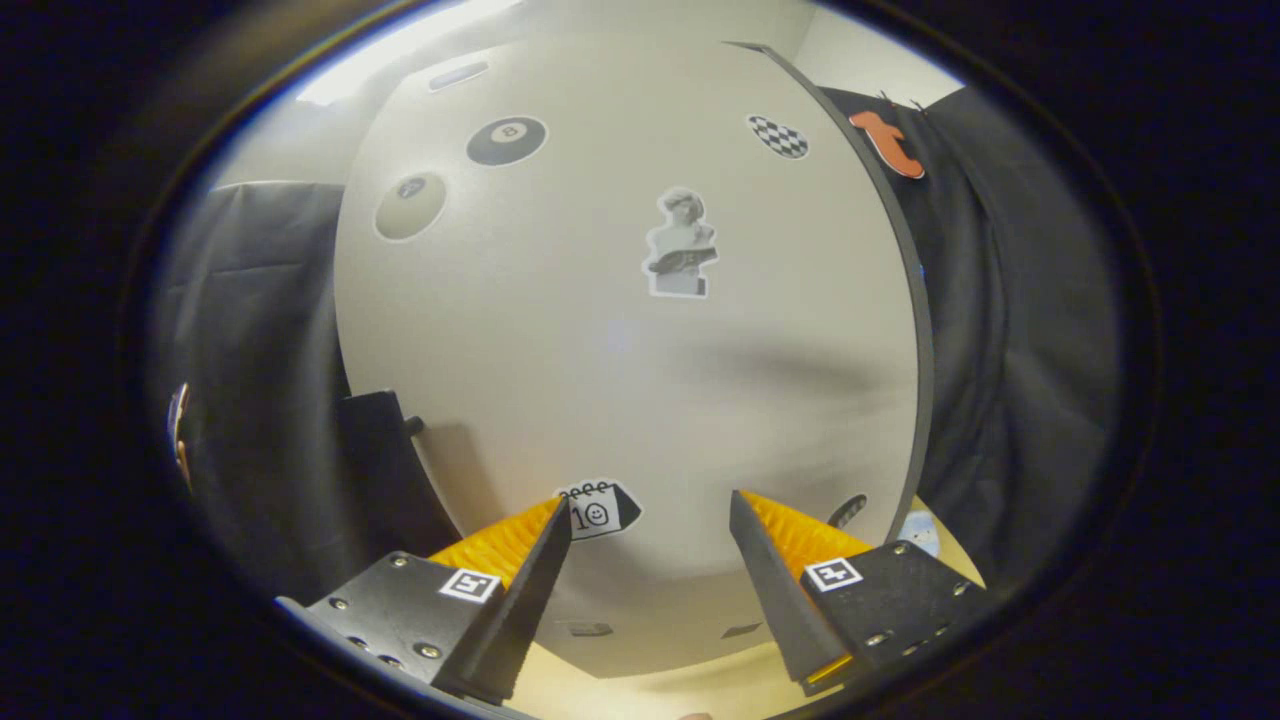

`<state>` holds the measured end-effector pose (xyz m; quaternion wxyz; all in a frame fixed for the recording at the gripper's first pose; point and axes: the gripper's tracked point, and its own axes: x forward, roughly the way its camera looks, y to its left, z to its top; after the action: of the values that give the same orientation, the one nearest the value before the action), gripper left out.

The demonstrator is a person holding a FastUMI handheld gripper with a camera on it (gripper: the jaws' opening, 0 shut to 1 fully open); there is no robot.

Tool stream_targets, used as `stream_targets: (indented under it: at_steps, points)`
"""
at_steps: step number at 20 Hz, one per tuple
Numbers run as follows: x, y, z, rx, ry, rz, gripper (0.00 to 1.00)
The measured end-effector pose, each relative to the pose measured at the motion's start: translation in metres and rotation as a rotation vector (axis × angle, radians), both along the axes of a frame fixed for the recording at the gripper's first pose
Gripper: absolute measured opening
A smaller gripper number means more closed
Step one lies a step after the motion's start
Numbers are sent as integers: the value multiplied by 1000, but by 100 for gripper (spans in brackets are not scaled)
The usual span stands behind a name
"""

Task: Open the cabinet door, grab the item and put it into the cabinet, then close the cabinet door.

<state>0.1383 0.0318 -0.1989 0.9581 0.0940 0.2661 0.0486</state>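
Cabinet door (620, 380), pale and dotted with stickers, stands directly ahead of the gripper (650, 520) and very near it. The fingers are spread apart with nothing between them, tips close to the door's lower part. A light surface (640, 695) lies below; dark cloth (1010, 380) hangs to either side.

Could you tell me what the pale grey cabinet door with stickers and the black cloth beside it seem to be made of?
The pale grey cabinet door, just ahead of the open gripper, looks like matte laminated board: flat, even, with a thin dark edge. The stickers look like printed paper or vinyl. The black cloth is soft woven fabric, hanging in folds.
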Motion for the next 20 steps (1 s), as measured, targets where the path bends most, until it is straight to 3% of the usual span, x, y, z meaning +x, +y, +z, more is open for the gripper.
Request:
stream_targets:
  at_steps: [8,13,20]
  points:
    - [34,9,-14,-18,-2,-4,96]
    - [29,23,-19,-157,-30,7,96]
    - [31,19,-21,-118,-22,-9,94]
